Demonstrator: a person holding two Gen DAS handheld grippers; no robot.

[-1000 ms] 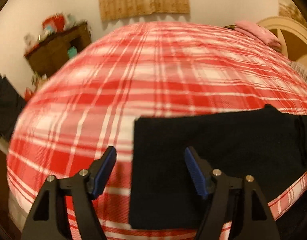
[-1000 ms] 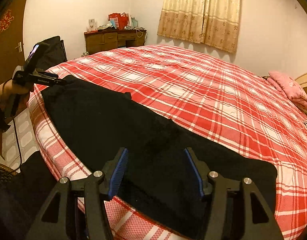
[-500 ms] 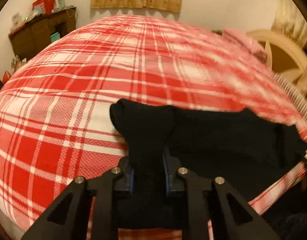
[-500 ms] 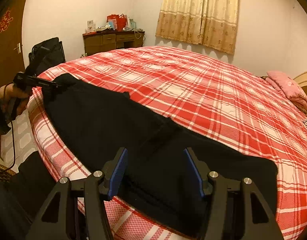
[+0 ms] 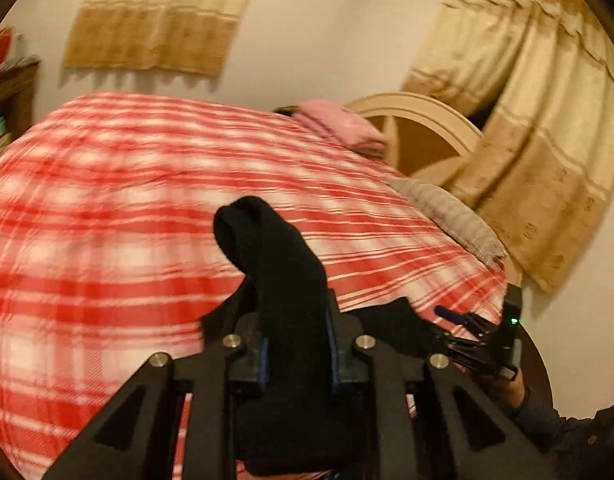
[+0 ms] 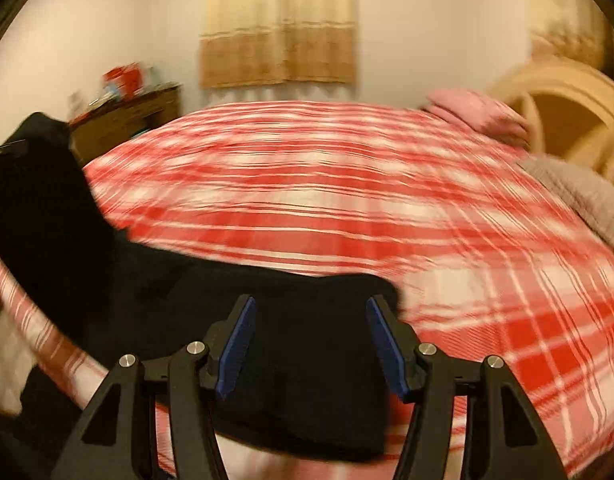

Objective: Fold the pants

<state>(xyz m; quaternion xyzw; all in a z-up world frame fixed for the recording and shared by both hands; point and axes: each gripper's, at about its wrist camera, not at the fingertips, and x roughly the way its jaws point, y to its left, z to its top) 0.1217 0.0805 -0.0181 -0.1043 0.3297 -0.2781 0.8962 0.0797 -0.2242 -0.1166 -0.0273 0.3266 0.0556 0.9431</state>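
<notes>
The black pants (image 6: 307, 312) lie along the near edge of a bed with a red plaid sheet (image 6: 347, 200). My left gripper (image 5: 295, 340) is shut on one end of the pants (image 5: 267, 248), and the cloth stands up between its pads, lifted off the sheet. In the right wrist view that raised end (image 6: 39, 200) hangs at the far left. My right gripper (image 6: 311, 344) is open just over the other end, its blue pads (image 6: 237, 344) apart and not pressing the cloth. A person's hand (image 5: 511, 394) holds it at the bed's right edge.
A pink pillow (image 6: 479, 116) and a grey blanket (image 6: 579, 196) lie by the cream headboard (image 6: 559, 92) at the far right. A wooden dresser (image 6: 127, 120) stands against the back-left wall. Curtains (image 5: 527, 140) hang behind the bed.
My left gripper shut on the pants' end, then rose and swung right with the cloth in it. My right gripper stayed open and shifted toward the pants' other end.
</notes>
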